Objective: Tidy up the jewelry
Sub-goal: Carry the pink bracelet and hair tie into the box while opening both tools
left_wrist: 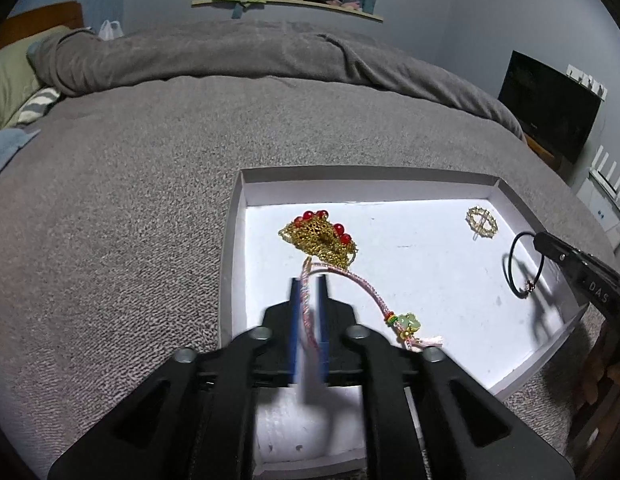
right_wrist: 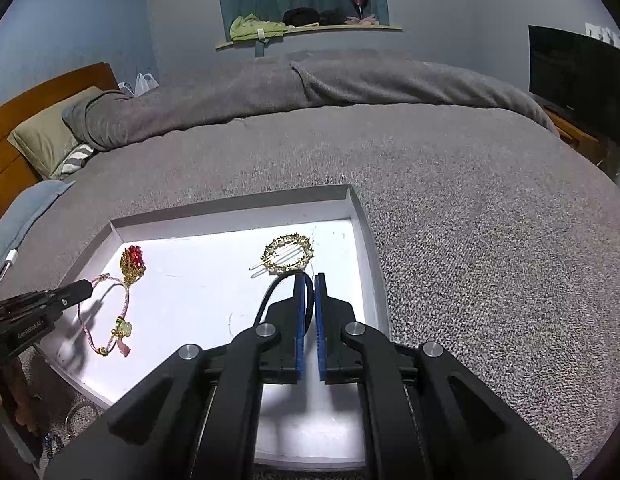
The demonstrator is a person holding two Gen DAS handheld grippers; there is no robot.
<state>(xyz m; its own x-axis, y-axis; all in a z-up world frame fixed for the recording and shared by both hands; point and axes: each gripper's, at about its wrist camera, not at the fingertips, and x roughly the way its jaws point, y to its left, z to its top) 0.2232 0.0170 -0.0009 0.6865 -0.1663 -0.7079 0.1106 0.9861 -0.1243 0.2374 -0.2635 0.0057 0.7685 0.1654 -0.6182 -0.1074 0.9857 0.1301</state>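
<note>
Item: white tray (left_wrist: 390, 184) on a grey bed (left_wrist: 149, 160), holding four pieces. Left tongs (left_wrist: 308, 280): blue pads slightly apart, the pink cord bracelet (left_wrist: 370, 292) threaded between them; whether the pads press on the cord cannot be told, though the gap looks wider than the cord, so likely a loosened hold. The bracelet runs from the tong tips away toward the right and nearer edge, ending in a green charm (left_wrist: 408, 322) and pink tassel that rest on the tray floor; its long axis lies diagonal to the tongs' line. Just beyond the left tips, touching the cord's far end: gold chain piece with red beads (left_wrist: 322, 236). Right tongs (right_wrist: 310, 280): pads nearly together, clenched on a black cord loop (right_wrist: 275, 292), which hangs over the right part of the tray. Just ahead of the right tips, near but apart from the loop: gold oval clip (right_wrist: 287, 256), long axis crosswise to the tongs. Nearer hand: left for bracelet and chain piece, right for loop and clip. Judgement: both pieces are being set into the tray, the bracelet at release; if the left tongs draw straight back along the cord, it may snag and drag the chain piece.
</note>
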